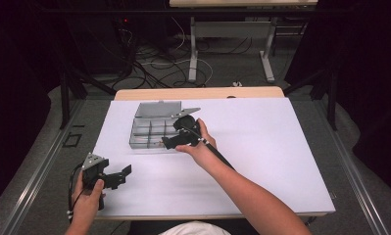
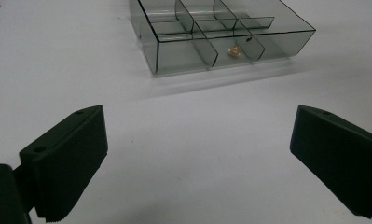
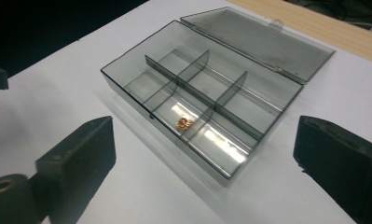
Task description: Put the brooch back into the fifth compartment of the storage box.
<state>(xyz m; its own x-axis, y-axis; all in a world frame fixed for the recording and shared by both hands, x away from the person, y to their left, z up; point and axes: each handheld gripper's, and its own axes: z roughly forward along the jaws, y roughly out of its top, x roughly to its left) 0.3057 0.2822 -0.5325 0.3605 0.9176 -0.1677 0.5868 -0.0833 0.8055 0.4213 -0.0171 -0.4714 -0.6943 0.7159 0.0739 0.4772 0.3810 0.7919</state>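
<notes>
A white table cover carries a smoky clear compartment box, its lid thrown flat open behind it. The box's long axis runs across the table from the person's side, the hinge edge away from them. The right gripper hovers just beside the box's near right corner, its jaws standing wide with nothing between them; in the right gripper view the box lies straight ahead of the fingers. The left gripper is held low and well apart from the box, also spread wide and empty, the box ahead beyond its fingertips. A small brass-coloured part lies in a front-row cell, ahead of the right fingers and between their lines. It is too small to tell which way it points. If picking it is the step, the fingers should probably narrow first, then drop vertically inside the cell walls, avoiding the dividers.
</notes>
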